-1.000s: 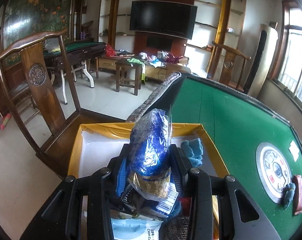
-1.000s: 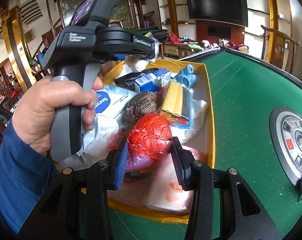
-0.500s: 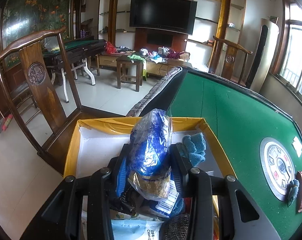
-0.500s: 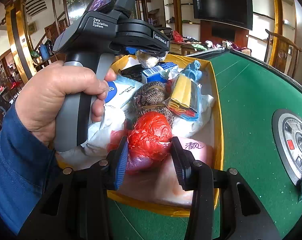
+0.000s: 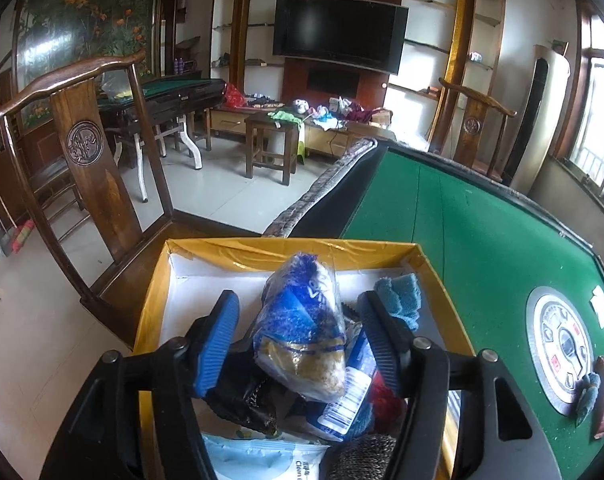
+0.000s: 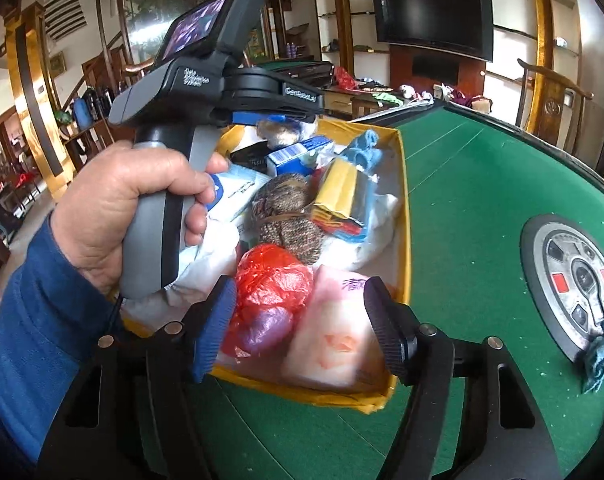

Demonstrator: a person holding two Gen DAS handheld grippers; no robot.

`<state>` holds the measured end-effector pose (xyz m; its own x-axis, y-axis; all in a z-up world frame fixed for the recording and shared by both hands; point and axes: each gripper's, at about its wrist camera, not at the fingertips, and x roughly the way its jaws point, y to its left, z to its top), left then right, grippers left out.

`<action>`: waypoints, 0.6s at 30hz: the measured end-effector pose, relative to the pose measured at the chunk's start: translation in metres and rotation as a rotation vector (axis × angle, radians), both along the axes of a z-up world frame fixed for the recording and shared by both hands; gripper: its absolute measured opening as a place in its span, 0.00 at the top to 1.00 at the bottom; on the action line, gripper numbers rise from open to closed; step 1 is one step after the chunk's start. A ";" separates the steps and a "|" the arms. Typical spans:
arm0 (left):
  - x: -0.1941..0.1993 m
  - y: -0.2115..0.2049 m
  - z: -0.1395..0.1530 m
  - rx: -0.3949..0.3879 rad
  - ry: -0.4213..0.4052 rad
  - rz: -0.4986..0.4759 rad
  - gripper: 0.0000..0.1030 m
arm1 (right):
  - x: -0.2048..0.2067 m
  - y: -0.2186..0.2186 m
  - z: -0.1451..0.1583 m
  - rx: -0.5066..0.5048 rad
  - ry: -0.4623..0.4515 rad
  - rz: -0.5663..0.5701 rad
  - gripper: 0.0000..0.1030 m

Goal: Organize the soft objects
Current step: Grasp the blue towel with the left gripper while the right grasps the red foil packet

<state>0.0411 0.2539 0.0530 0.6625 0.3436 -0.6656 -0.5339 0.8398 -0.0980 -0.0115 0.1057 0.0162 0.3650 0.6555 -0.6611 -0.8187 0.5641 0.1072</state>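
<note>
both tongs sprung open: left tongs (image 5: 298,340) off blue bag (image 5: 302,332), right tongs (image 6: 298,328) off red bag (image 6: 272,280).

Left wrist view: close above the yellow box (image 5: 286,249), facing the far television (image 5: 338,36). Right wrist view: nearer, right of it, sharing the box (image 6: 404,216) and green table (image 6: 470,200).

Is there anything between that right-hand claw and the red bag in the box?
Nothing visible. The right gripper is open, and the red bag lies just ahead between its fingers, atop the pile in the box.

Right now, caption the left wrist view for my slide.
Left gripper open around a blue packet above the yellow box.
</note>
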 end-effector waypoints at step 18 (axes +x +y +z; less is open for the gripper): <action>-0.015 -0.038 0.028 0.143 -0.174 -0.050 0.30 | 0.072 -0.134 0.025 0.203 0.062 -0.326 0.35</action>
